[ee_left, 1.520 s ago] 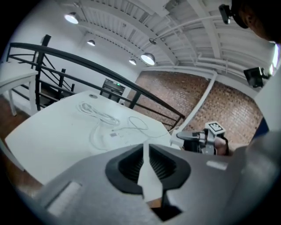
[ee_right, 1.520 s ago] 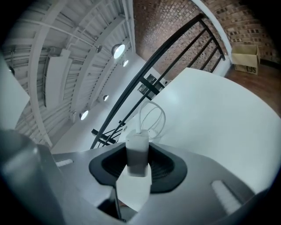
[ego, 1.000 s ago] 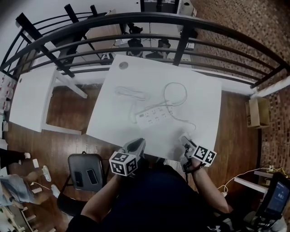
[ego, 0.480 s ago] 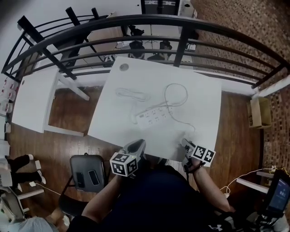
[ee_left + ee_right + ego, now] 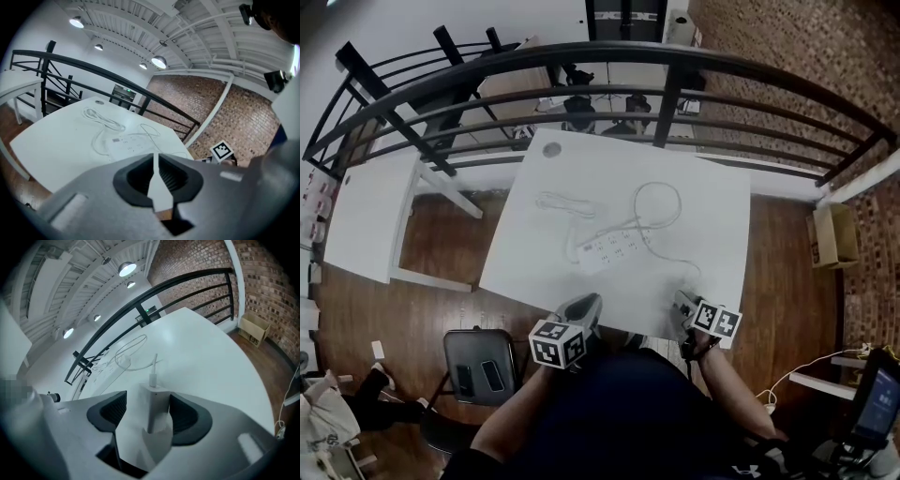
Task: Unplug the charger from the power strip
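A white power strip [image 5: 609,249] lies mid-table on the white table [image 5: 712,206], also in the left gripper view [image 5: 123,144]. Near the front edge, my right gripper [image 5: 682,302] has just been opening its jaws. The white charger block [image 5: 152,401] still sits between them, with a gap to each black pad. Its thin cable [image 5: 153,363] runs away over the table in a loop [image 5: 661,202]. My right gripper [image 5: 150,408] points down at the tabletop. My left gripper [image 5: 586,305] hovers at the front edge, shut [image 5: 154,161] with nothing in it.
A coiled white cord [image 5: 567,200] lies left of the strip. A black railing [image 5: 609,56] curves behind the table. A second white table [image 5: 366,211] stands to the left, a dark chair [image 5: 483,370] at the lower left, a cardboard box [image 5: 832,234] on the right.
The right gripper has edged slightly left and lower at the table's front edge. The left gripper has stayed put. A person at the lower left has moved along the floor.
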